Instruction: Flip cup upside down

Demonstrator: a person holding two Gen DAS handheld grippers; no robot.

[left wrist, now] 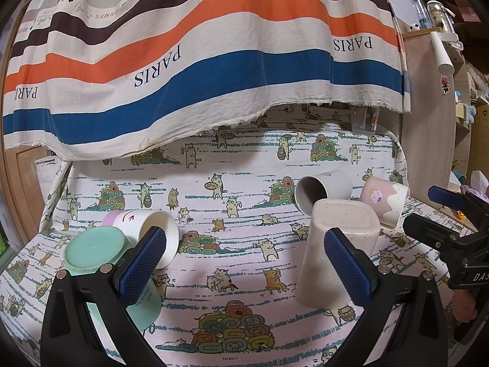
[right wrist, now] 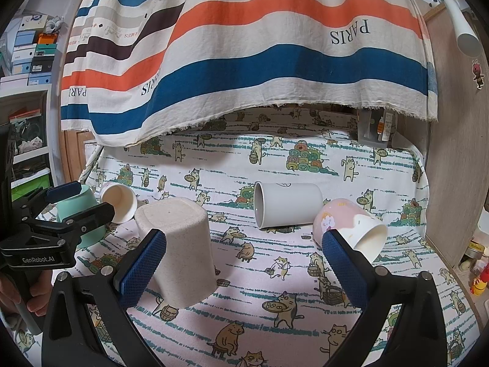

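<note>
Clearly, several cups are spread on the cat-print cloth point(right wrist: 275, 315), and not all need the same work. The speckled beige cup point(right wrist: 180, 247) stands already mouth down, near the middle front. The mint cup point(left wrist: 101, 263) at the left also shows its base upward, tilted a little. Three cups lie on their sides: the white cup point(right wrist: 287, 208) behind the middle, the pink-and-white cup point(right wrist: 351, 229) at the right, and the small paper-like cup point(left wrist: 149, 232) at the left, which touches the mint one.

The right gripper point(right wrist: 244, 263) is wide open and holds nothing; its left finger is just beside the beige cup, but it is hard to tell if they touch. The left gripper point(left wrist: 244, 260) is also wide open and empty, and its left finger stands in front of the mint cup and the small cup.

The white cup looks like ceramic or hard plastic: stiff, smooth, probably slippery, and it may roll because it lies on its side on soft cloth. The best hold seems across the wall, near the middle of its length, so that turning the wrist brings the mouth down. The pink-and-white cup looks similar, maybe breakable, so it should be put down gently. The small cup at the left seems light and thin; a strong squeeze could deform it.
</note>
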